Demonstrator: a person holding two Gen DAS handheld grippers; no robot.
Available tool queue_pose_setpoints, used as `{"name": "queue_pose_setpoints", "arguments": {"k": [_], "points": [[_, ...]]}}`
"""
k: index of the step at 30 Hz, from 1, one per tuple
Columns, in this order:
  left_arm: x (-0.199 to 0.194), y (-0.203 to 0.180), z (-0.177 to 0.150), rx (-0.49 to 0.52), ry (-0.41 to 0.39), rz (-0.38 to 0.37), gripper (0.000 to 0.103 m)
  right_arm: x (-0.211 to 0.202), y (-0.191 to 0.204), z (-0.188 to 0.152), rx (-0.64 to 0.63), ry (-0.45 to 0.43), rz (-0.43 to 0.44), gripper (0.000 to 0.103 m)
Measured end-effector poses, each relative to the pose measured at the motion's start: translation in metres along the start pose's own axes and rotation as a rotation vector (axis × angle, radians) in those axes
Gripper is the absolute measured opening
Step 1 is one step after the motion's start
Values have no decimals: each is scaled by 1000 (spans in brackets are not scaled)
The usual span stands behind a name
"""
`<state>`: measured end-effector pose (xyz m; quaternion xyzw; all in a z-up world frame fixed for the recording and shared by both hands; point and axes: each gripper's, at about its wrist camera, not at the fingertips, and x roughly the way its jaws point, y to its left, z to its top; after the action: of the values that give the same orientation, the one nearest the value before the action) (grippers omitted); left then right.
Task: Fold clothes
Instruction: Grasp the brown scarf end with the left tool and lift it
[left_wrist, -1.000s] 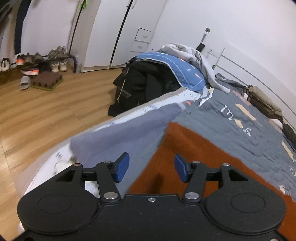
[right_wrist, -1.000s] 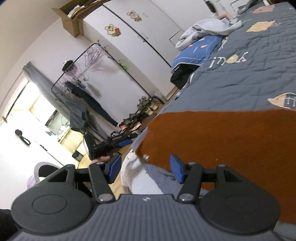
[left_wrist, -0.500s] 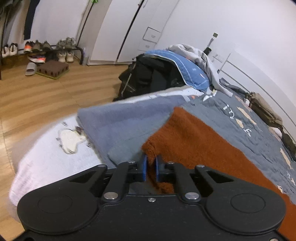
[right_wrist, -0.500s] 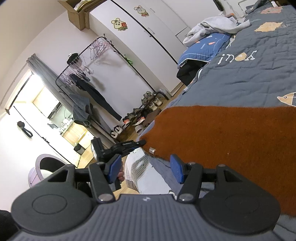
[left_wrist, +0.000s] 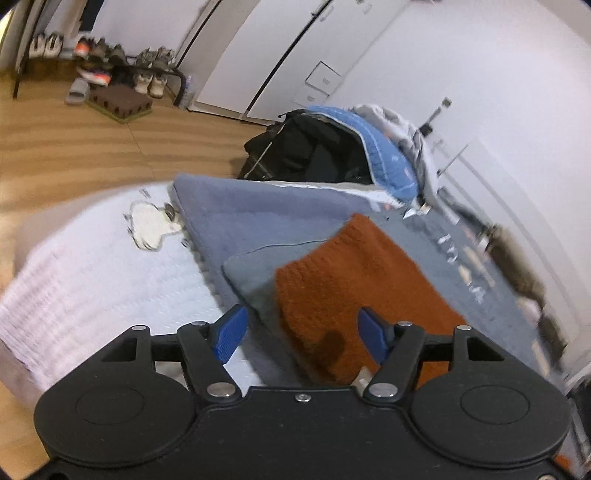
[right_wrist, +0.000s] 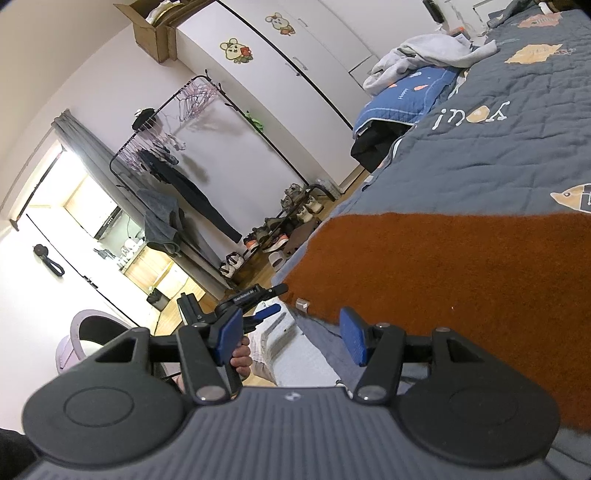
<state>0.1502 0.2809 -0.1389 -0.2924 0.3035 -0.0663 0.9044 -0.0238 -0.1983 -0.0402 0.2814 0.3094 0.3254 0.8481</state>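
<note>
Right now both grippers, left (left_wrist: 299, 334) and right (right_wrist: 291, 338), are gaping empty over the rust sweater (left_wrist: 354, 280), which is lying flat on the bed (right_wrist: 498, 155) (corner overhanging); a shallow pinch risks dragging the knit crooked.

Rust sweater (left_wrist: 354, 280) – fuzzy knit, quilted cloth bedspread (right_wrist: 498, 162), glossy wood floor (left_wrist: 74, 147)

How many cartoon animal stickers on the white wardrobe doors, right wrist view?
2. One cartoon animal sticker sits on the left door near the cardboard box; the other sticker is on the next door right, higher. More may sit outside the frame.
</note>
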Motion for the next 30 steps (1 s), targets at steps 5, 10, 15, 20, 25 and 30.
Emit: {"name": "queue_pose_setpoints", "arguments": {"k": [5, 10, 15, 20, 25, 30], "points": [[2, -5, -2, 6, -12, -12, 30, 0, 1, -1, -5, 1, -5, 57], [9, -4, -3, -12, 2, -7, 32, 1, 3, -2, -11, 2, 5, 61], [16, -4, -5, -31, 3, 6, 42, 2, 8, -4, -20, 12, 15, 72], [5, -22, 2, 40, -48, -2, 13, 1, 7, -4, -4, 3, 10, 84], [-2, -50, 10, 108, -48, -55, 12, 0, 3, -3, 14, -16, -15, 97], [-6, -86, 12, 187, -30, -126, 11, -3, 2, 0, 12, -24, -40, 101]]}}
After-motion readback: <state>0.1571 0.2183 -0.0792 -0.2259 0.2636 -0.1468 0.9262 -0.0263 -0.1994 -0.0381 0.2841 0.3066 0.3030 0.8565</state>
